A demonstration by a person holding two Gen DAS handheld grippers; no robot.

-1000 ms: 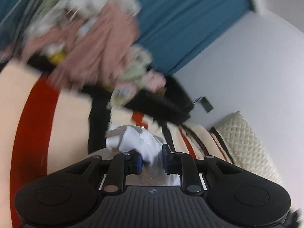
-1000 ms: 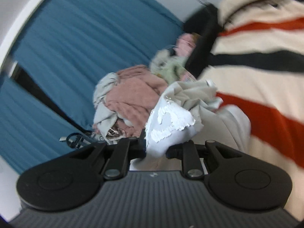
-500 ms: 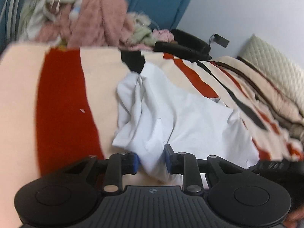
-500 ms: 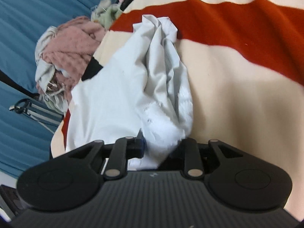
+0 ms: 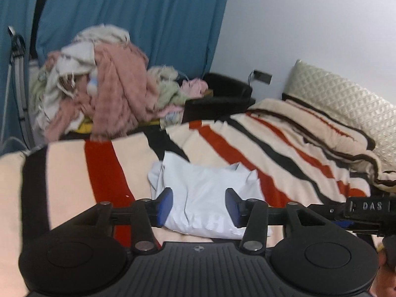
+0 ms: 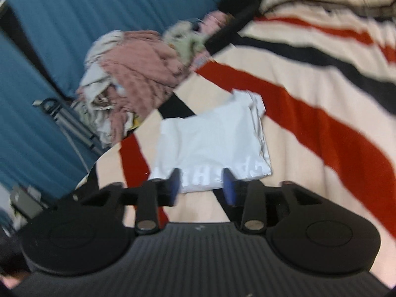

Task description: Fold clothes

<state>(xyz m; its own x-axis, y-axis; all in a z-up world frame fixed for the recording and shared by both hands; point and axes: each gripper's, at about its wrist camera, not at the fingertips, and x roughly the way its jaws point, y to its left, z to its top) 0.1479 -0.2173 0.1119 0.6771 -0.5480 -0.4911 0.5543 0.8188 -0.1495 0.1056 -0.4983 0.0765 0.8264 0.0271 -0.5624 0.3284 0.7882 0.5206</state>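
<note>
Left gripper and right gripper both hang spread wide and empty, just short of the shirt. It lies in a compact white rectangle on the striped blanket, well apart from the laundry pile beyond. This fold looks finished; next likely means setting it aside and fetching another garment.

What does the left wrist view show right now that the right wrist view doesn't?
Only the left wrist view shows the quilted headboard, the wall socket and the other gripper's body at the right edge. Only the right wrist view shows the shirt's stacked folded edges on its right side. Both show the folded white shirt lying on the striped blanket, the clothes pile, the blue curtain, and open jaws.
</note>
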